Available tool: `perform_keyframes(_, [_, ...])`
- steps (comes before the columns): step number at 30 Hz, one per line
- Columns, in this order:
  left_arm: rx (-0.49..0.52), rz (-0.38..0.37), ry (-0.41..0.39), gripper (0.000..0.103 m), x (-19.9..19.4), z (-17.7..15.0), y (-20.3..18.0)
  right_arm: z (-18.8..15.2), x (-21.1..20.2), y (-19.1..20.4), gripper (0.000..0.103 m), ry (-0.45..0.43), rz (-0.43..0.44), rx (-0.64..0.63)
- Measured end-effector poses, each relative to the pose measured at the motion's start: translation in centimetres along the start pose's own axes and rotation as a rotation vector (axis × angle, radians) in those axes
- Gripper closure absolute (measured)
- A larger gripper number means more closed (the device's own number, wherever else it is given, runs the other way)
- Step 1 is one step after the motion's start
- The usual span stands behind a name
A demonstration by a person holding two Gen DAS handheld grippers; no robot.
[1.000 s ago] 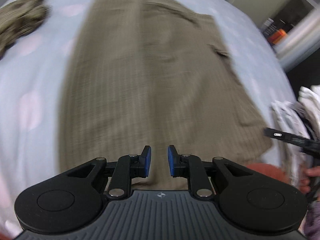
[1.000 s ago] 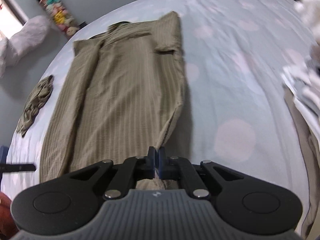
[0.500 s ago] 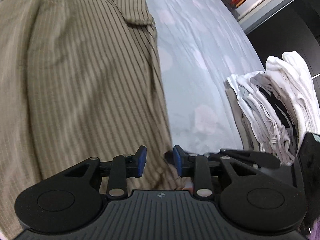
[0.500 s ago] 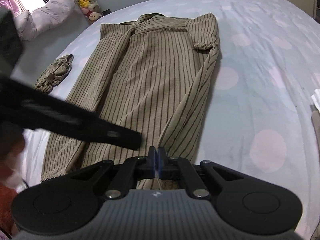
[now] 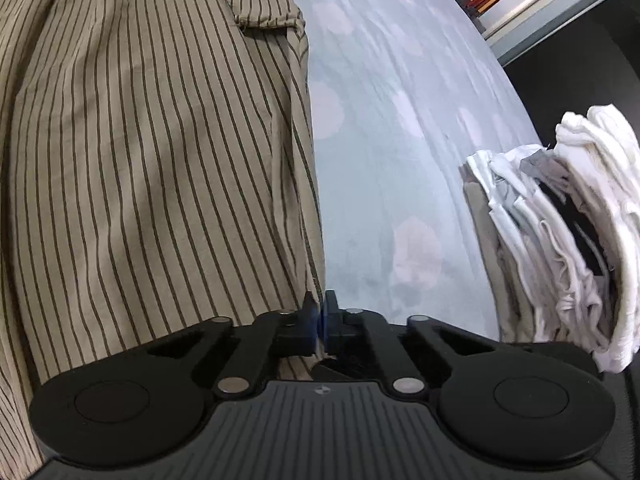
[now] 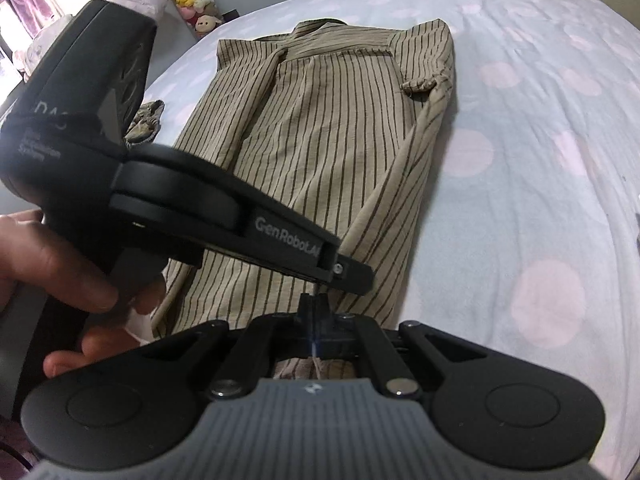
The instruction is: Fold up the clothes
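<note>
Left gripper (image 5: 320, 312) clamped on striped shirt (image 5: 160, 160) hem (right gripper (image 6: 315, 308) too)

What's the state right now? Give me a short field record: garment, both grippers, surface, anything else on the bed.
garment: striped shirt, olive, lying flat lengthwise, collar at the far end
left gripper: shut on the shirt's near right edge
right gripper: shut on the shirt's hem, right beside the left gripper
surface: bed sheet, pale blue with pink dots
other items: stack of folded clothes to the right; small crumpled garment left of the shirt
fold progress: lower hem not yet folded up
</note>
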State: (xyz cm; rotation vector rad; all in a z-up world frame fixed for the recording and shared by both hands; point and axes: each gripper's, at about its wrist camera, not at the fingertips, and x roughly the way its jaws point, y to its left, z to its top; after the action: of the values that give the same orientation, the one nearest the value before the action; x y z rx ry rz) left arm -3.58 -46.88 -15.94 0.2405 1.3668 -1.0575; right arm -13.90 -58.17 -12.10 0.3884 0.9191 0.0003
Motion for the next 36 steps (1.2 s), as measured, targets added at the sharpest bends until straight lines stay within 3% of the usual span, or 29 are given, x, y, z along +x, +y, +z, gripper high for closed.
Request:
perform_keyframes(3, [-0.001,0.02,-0.005,0.103,-0.3,0.1,0.8,1.1,-0.8,-0.5,0.092,0.031,0.04,-0.075])
perform_keyframes(4, [-0.001,0.024,-0.006,0.103,-0.3,0.1,1.0,1.5,-1.1,-0.6,0.082,0.041,0.054,-0.099])
perform_keyframes(6, [-0.002,0.025,-0.007,0.103,-0.5,0.1,1.5,3.2,-1.8,-1.1,0.071,0.077,0.026,-0.201])
perform_keyframes(9, [-0.006,0.005,-0.008,0.103,-0.7,0.1,2.0,6.5,-2.3,-2.2,0.07,0.121,-0.054,-0.423])
perform_keyframes(15, [0.002,-0.027,-0.005,0.103,-0.9,0.3,2.6,13.1,0.4,-5.3,0.071,0.241,-0.245,-0.982])
perform_keyframes(20, [-0.023,-0.048,-0.008,0.103,-0.7,-0.1,3.7,16.8,4.8,-9.2,0.069,0.192,-0.394,-1.514])
perform_keyframes(22, [-0.03,-0.048,-0.003,0.103,-0.5,-0.2,4.1,17.9,7.4,-11.0,0.061,0.191,-0.445,-1.696])
perform_keyframes(25, [-0.036,-0.057,0.002,0.103,-0.3,-0.3,4.4,19.4,11.1,-13.8,0.051,0.171,-0.471,-1.912])
perform_keyframes(28, [-0.044,-0.085,0.007,0.103,-0.2,-0.1,4.4,20.7,15.1,-16.1,0.047,0.154,-0.499,-2.131])
perform_keyframes(32, [-0.044,-0.125,0.015,0.103,0.0,0.2,4.4,22.4,19.1,-17.0,0.047,0.149,-0.51,-2.243])
perform_keyframes(36, [-0.036,-0.158,0.02,0.103,0.2,0.3,4.3,23.3,22.0,-17.4,0.048,0.069,-0.484,-2.282])
